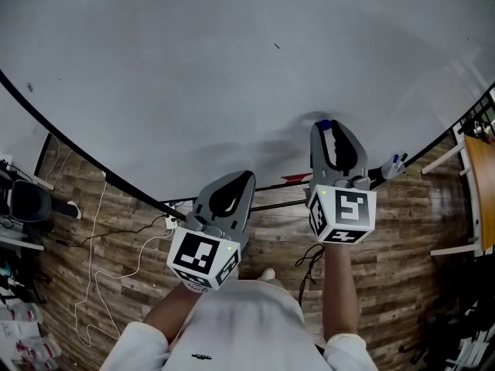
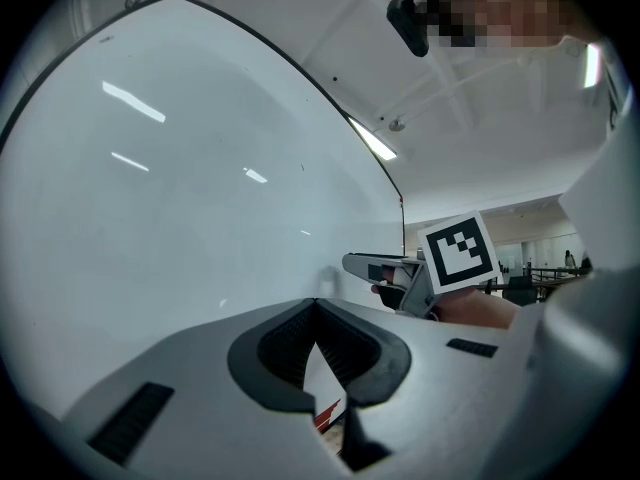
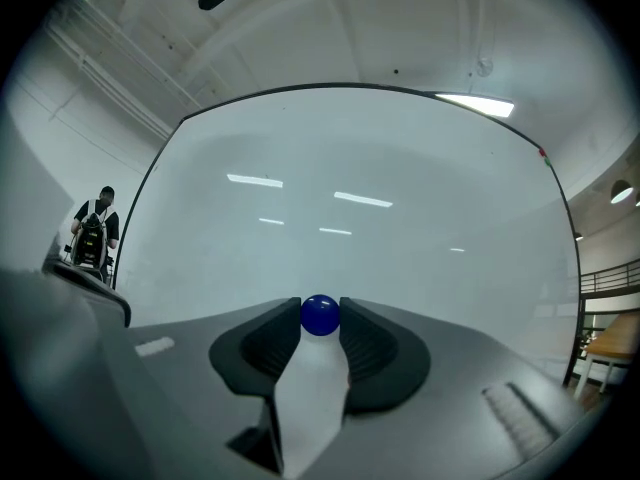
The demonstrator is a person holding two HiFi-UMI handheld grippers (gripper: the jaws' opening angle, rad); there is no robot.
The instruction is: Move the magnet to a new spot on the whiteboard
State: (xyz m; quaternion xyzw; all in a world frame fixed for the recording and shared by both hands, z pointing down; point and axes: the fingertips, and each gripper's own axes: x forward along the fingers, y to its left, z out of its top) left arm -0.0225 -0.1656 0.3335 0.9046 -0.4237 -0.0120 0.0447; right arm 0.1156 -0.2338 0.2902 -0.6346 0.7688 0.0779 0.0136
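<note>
– Magnet [image 3: 320, 315] position?
– Blue ball, right up at the whiteboard [image 3: 350, 228], low on it, pinched between the right gripper's [image 1: 326, 127] jaw tips.
– And the left gripper [image 2: 315, 306]?
– Jaws pressed together, nothing between them. It sits back from the board, just beside the right one, pointing the same way.

I see my right gripper [image 3: 320, 318] pinching a small glossy blue ball magnet [image 3: 320, 314] between its jaw tips, before the broad white whiteboard [image 3: 350, 148].
</note>
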